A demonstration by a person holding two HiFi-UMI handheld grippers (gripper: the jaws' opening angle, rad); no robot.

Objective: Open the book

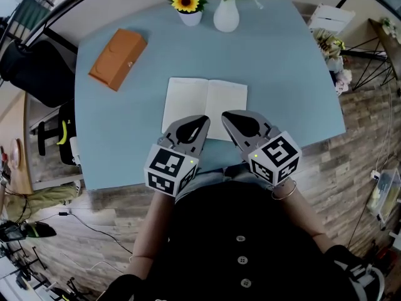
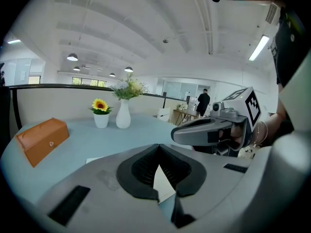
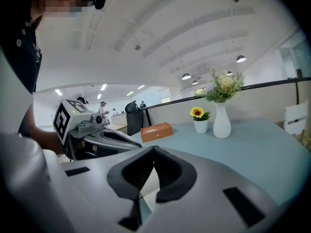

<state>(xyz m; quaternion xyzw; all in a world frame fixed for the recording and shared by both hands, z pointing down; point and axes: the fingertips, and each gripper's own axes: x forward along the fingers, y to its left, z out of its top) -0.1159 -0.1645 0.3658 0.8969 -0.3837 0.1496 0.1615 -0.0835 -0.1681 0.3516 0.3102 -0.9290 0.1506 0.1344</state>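
The person wears a black top (image 1: 244, 256) with a row of small round buttons (image 1: 240, 238) down the front, and thin bangles (image 1: 283, 193) on the right wrist. The left gripper (image 1: 204, 119) and right gripper (image 1: 225, 114) have grey shells and black ribbed pads. Each carries a cube (image 1: 169, 168) of black-and-white square markers with a small green light.
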